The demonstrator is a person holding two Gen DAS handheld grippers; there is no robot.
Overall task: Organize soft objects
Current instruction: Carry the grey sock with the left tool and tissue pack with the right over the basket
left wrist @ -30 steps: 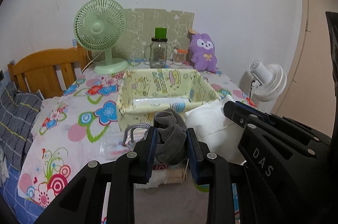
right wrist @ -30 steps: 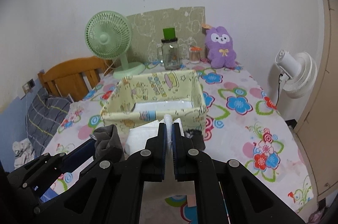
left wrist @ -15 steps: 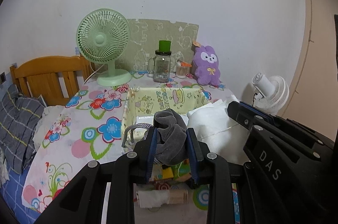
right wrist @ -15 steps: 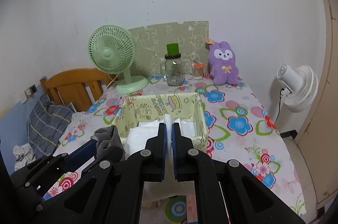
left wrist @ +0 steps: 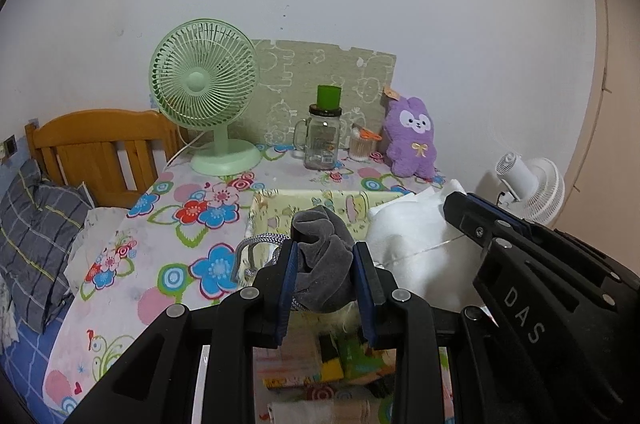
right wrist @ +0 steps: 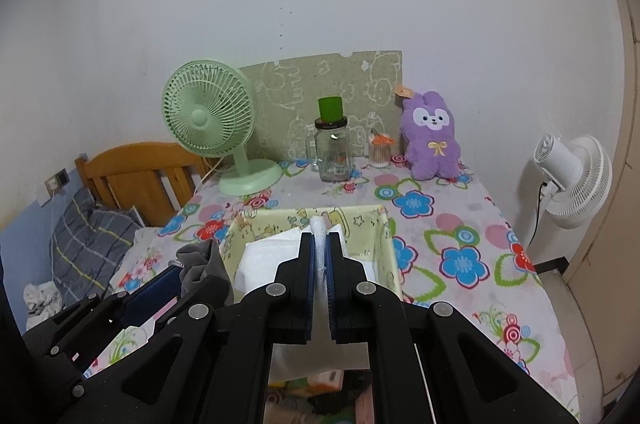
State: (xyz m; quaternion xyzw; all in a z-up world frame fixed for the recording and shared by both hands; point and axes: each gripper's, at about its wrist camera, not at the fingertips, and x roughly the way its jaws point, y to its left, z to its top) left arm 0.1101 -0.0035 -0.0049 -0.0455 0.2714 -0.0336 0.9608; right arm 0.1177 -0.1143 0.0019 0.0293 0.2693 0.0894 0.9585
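While both loads hang above the near edge of the yellow fabric bin [right wrist: 384,240], the left gripper [left wrist: 324,264] clamps a grey sock [left wrist: 320,260] and the right gripper [right wrist: 319,256] pinches a white cloth [right wrist: 272,256]; the bin lies straight ahead.

Left gripper [left wrist: 325,266]: black two-finger body, blue-lined fingers [left wrist: 289,272] set partly apart, clamped on a bunched grey cloth [left wrist: 322,260] that fills the gap between them. Held level, pointing forward, raised above the table.

Right gripper [right wrist: 320,260]: same black build, blue-lined fingers [right wrist: 306,264] drawn almost together, pinching a thin fold of white cloth [right wrist: 319,236] whose tip stands up beyond the fingertips. Held just to the right of the left gripper, side by side with it, body marked "DAS", pointing forward.
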